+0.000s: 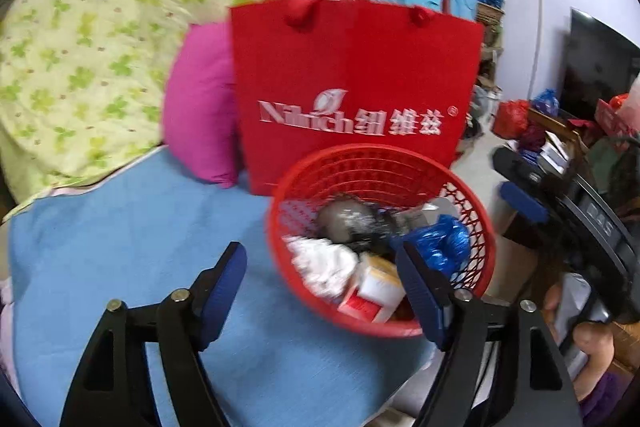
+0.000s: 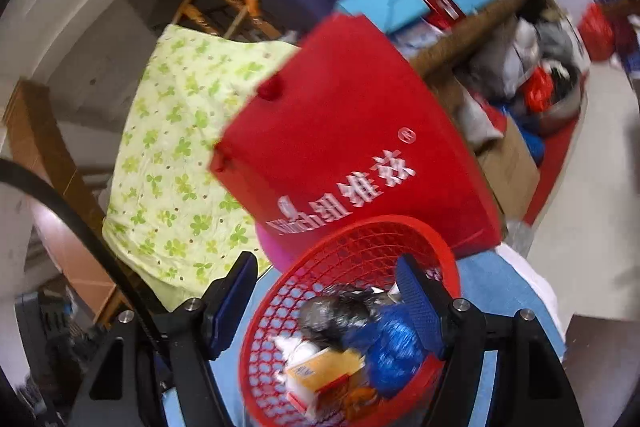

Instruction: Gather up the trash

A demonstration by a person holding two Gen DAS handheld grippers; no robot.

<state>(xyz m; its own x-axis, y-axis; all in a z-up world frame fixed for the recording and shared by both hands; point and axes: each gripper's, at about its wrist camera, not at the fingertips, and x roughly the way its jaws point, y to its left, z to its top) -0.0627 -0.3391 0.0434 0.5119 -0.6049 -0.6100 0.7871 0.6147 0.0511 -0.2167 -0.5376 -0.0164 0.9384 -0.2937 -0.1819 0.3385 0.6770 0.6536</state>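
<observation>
A red plastic basket [image 1: 380, 167] stands on a blue sheet [image 1: 120, 247] near its edge. It holds a crumpled white tissue [image 1: 324, 263], a blue plastic bag [image 1: 440, 239], a grey-black wrapper [image 1: 344, 219] and a white, yellow and red carton [image 1: 376, 287]. My left gripper [image 1: 322, 281] is open over the basket's near left side, nothing pressed between its pads. In the right wrist view the basket [image 2: 360, 247] lies low, with the blue bag [image 2: 392, 347] and the carton [image 2: 320, 375] inside. My right gripper [image 2: 326, 293] is open, its fingers straddling the far rim.
A red paper bag [image 1: 352, 87] with white lettering stands just behind the basket, against a pink pillow [image 1: 200, 107] and a green-flowered quilt [image 1: 80, 47]. Boxes and bags pile up behind. A hand [image 1: 592, 347] holds the other gripper at the right; cluttered floor lies beyond.
</observation>
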